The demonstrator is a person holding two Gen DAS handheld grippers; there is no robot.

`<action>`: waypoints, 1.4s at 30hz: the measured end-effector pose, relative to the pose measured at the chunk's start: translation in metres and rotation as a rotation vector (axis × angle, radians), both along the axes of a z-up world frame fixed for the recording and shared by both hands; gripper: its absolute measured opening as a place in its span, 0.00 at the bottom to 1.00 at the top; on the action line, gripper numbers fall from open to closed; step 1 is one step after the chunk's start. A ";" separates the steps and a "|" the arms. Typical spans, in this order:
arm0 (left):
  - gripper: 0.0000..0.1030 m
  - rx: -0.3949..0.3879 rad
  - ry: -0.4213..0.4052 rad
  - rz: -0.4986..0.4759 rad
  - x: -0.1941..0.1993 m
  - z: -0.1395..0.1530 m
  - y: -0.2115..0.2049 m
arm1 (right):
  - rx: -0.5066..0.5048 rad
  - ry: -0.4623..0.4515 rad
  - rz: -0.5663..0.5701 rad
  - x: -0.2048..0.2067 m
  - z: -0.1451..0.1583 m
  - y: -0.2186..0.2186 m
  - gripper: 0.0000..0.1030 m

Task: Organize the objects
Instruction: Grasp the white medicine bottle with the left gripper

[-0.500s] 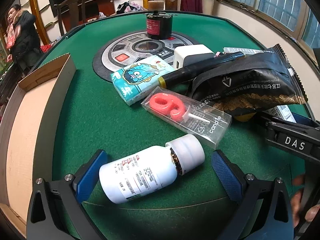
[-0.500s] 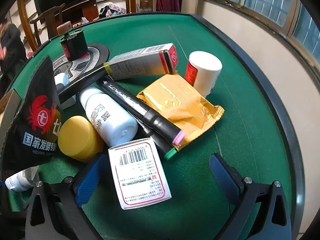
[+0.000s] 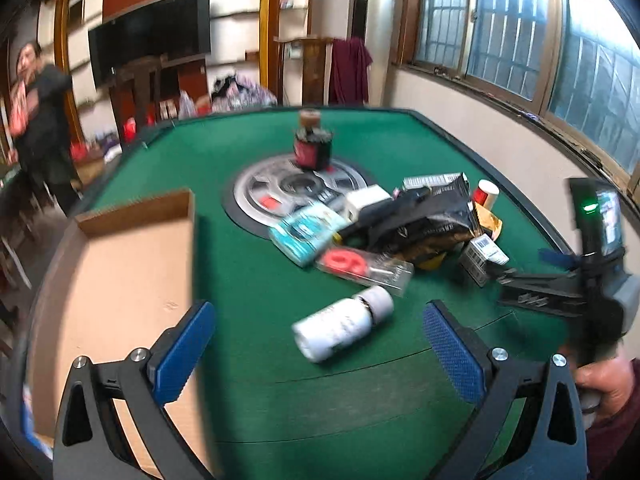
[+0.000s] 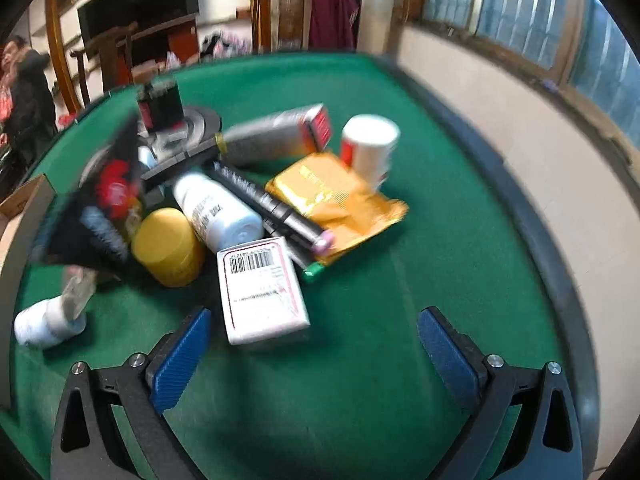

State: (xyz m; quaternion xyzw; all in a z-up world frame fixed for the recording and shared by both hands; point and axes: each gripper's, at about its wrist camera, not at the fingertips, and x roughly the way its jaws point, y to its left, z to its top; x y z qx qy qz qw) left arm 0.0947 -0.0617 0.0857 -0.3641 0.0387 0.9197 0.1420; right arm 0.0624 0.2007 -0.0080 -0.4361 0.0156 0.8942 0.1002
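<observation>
1. The left tool has its blue ribbed pads wide apart and holds nothing. A white plastic pill bottle lies on its side on the green felt table, just beyond the pads and between them.
2. The right tool is also spread wide and empty. A white carton with a barcode lies just ahead of its left pad.
3. Behind the carton there is a pile of things: a round yellow lid, a second white bottle lying down, a black marker with a pink end, a crinkled orange foil pouch and an upright white jar with a red label.
4. The left view alone shows an open cardboard box on the left of the table, with plain brown walls. It also shows a clear case with a red ring-shaped thing and a black glossy snack bag.
5. The table has a dark raised rim and a round grey panel in the middle.
6. The room has barred windows on the right, a dark television, and a person in dark clothes on the left.
</observation>
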 end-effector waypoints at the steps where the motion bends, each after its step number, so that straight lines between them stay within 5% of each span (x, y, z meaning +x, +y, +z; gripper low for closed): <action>1: 1.00 -0.009 0.001 0.002 0.001 0.002 -0.003 | 0.010 0.033 -0.001 0.008 0.009 0.000 1.00; 7: 1.00 -0.071 -0.013 -0.076 0.001 -0.015 0.004 | -0.005 0.456 0.034 0.061 0.097 -0.010 1.00; 8: 1.00 -0.083 -0.017 -0.107 0.003 -0.019 0.010 | -0.021 0.450 0.089 0.049 0.098 -0.020 1.00; 10: 0.99 -0.115 -0.023 -0.184 0.004 -0.026 0.022 | -0.035 0.296 0.114 0.037 0.086 -0.024 1.00; 16: 0.85 -0.240 -0.031 -0.267 -0.011 -0.043 0.053 | -0.145 0.193 0.149 0.029 0.050 -0.022 1.00; 29: 0.41 -0.269 -0.155 -0.256 -0.036 -0.073 0.062 | -0.217 0.129 0.111 0.023 0.022 0.000 1.00; 42: 0.32 -0.282 -0.171 -0.189 -0.033 -0.072 0.066 | -0.253 0.091 0.099 0.018 0.011 -0.003 1.00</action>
